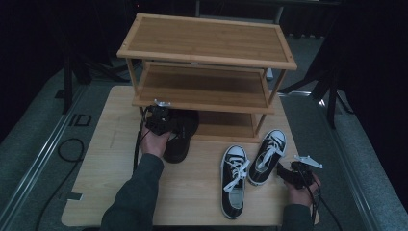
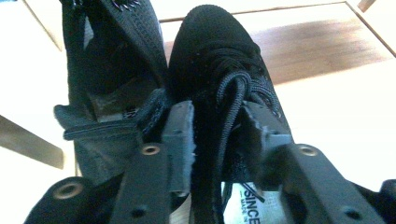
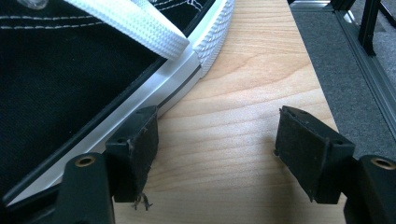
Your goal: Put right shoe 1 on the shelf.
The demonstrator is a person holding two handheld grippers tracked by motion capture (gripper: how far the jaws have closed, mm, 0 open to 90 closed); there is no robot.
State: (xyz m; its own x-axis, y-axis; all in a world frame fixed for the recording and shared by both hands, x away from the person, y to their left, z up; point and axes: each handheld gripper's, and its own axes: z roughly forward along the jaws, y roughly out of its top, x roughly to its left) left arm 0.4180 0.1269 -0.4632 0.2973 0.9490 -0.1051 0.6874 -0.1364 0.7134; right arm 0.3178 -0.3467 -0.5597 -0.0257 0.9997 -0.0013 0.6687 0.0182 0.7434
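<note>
An all-black shoe (image 1: 180,137) lies on the wooden table (image 1: 115,159) in front of the rack's lowest shelf. My left gripper (image 1: 159,120) is shut on the black shoe's laced tongue (image 2: 224,107), with the jaws pressed on both sides. A second black shoe (image 2: 112,70) lies next to it. Two black sneakers with white laces and soles (image 1: 234,180) (image 1: 267,156) lie toes away from me at centre right. My right gripper (image 1: 291,174) stands open beside the right sneaker's white sole (image 3: 154,98), its left jaw touching the sole edge and bare table between its fingers.
A three-tier bamboo shoe rack (image 1: 207,53) stands at the back of the table with bare shelves. Grey carpet and a metal rail (image 3: 364,79) lie past the table's right edge. A black cable (image 1: 70,149) loops on the floor at left.
</note>
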